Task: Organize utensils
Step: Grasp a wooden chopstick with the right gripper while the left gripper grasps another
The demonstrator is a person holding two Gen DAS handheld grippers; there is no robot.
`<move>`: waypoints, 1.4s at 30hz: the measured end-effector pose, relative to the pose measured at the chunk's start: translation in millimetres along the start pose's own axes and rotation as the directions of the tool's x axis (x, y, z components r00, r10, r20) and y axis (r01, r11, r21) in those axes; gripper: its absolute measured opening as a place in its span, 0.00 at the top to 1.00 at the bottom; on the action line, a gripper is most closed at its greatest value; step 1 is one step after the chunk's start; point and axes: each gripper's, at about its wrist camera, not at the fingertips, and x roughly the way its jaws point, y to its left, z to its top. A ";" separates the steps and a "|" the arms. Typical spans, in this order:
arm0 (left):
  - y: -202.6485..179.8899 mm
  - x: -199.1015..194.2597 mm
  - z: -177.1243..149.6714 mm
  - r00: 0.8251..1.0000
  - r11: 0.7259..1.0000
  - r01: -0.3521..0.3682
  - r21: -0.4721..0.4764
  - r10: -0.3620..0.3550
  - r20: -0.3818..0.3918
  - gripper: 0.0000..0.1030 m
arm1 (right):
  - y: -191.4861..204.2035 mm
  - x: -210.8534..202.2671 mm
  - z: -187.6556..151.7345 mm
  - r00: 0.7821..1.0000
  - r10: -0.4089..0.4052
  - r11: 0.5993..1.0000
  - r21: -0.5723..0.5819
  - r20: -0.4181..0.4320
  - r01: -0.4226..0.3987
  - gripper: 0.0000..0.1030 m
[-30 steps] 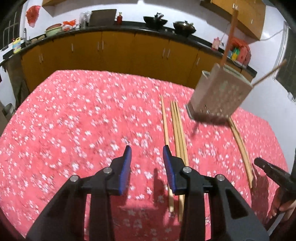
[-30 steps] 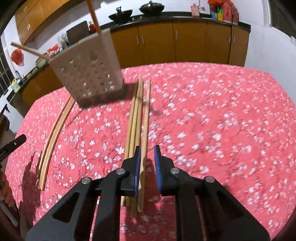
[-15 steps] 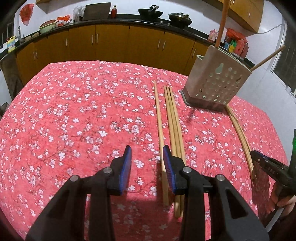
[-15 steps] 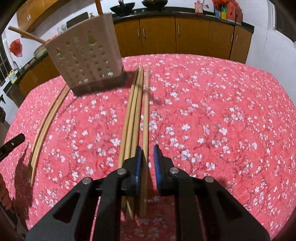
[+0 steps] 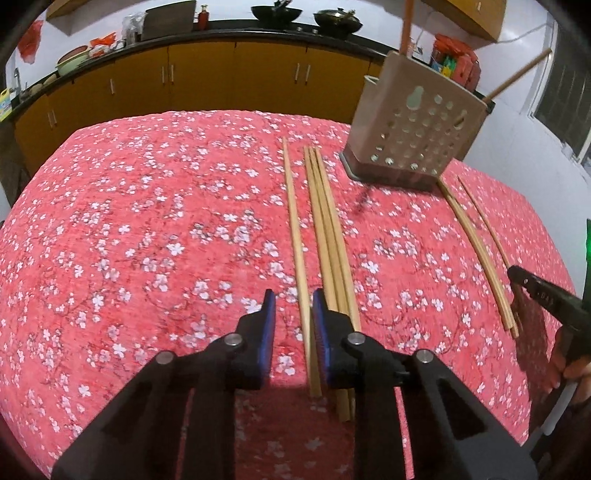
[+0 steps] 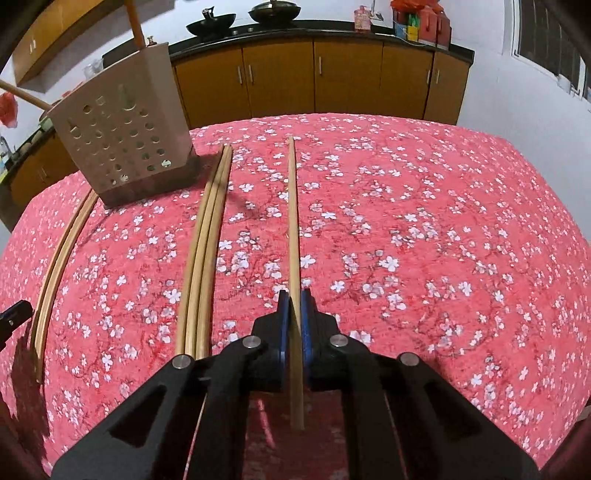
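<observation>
The right gripper (image 6: 294, 306), before only narrowly open, is now clamped on a single chopstick (image 6: 292, 221) near the table's (image 6: 443, 240) middle, while the left gripper (image 5: 293, 314) has narrowed but stays apart.

Red floral tablecloth (image 5: 147, 240) covers the table. Behind it: orange-brown cabinets (image 5: 229, 77) under a black countertop (image 6: 317, 27) carrying two woks (image 5: 277, 13).
</observation>
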 end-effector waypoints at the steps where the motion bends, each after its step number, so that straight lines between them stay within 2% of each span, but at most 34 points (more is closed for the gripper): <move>1: -2.2 1.1 -0.6 1.000 1.000 -0.001 0.009 0.001 -0.003 0.81 | 0.5 -0.3 -0.5 1.000 0.002 1.000 0.000 0.001 -0.002 0.93; 8: -11.6 10.9 -1.7 0.997 0.993 -0.081 0.085 0.082 -0.007 0.92 | 6.3 -7.4 -9.8 1.000 0.027 0.999 -0.030 0.007 -0.027 0.93; 15: 17.4 20.3 15.9 0.991 0.991 -0.131 0.020 0.131 -0.004 0.92 | 6.4 -4.4 -5.2 0.999 0.045 0.999 -0.031 0.014 -0.044 0.93; 26: 29.3 11.7 7.0 0.993 0.993 -0.119 0.008 0.118 0.024 0.91 | 6.3 -4.5 -6.2 0.998 0.054 0.998 -0.028 0.020 -0.053 0.93; 42: 25.1 4.4 -6.1 0.991 0.991 -0.131 0.022 0.130 0.036 0.91 | 4.7 -10.6 -13.5 0.998 0.058 0.998 -0.027 0.026 -0.057 0.93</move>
